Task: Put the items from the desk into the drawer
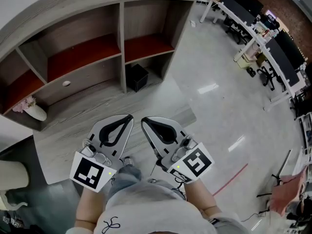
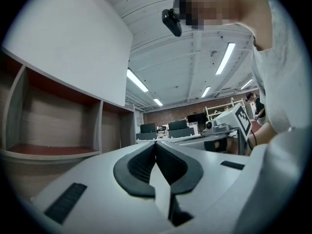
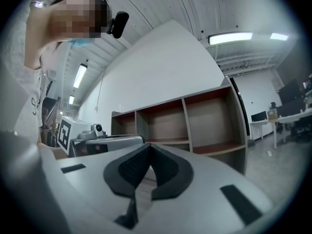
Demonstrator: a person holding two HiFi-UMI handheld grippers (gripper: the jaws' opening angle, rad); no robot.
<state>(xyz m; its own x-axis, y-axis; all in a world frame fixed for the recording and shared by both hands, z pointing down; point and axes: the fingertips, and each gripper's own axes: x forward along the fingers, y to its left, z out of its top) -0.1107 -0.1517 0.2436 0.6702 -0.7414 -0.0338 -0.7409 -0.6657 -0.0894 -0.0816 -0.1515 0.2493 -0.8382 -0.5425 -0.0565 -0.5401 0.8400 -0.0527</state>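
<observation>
I hold both grippers close to my body, tips aimed at a wooden shelf unit [image 1: 87, 52]. My left gripper [image 1: 128, 116] is shut with nothing between its jaws; in its own view the black pads [image 2: 141, 165] meet at the tip. My right gripper [image 1: 144, 121] is shut and empty too, a hand's width to the right. A closed drawer front with a round hole [image 1: 66, 83] sits under the middle red shelf. A white vase with pink flowers [image 1: 33, 110] lies at the left on the unit's low ledge. In the right gripper view the shelf unit [image 3: 195, 126] stands ahead.
A black box [image 1: 137, 76] sits in the lower open compartment. White desks with monitors and chairs [image 1: 265, 43] line the far right. A red line [image 1: 233, 177] marks the glossy floor. A pale cushion or seat [image 1: 10, 177] is at my lower left.
</observation>
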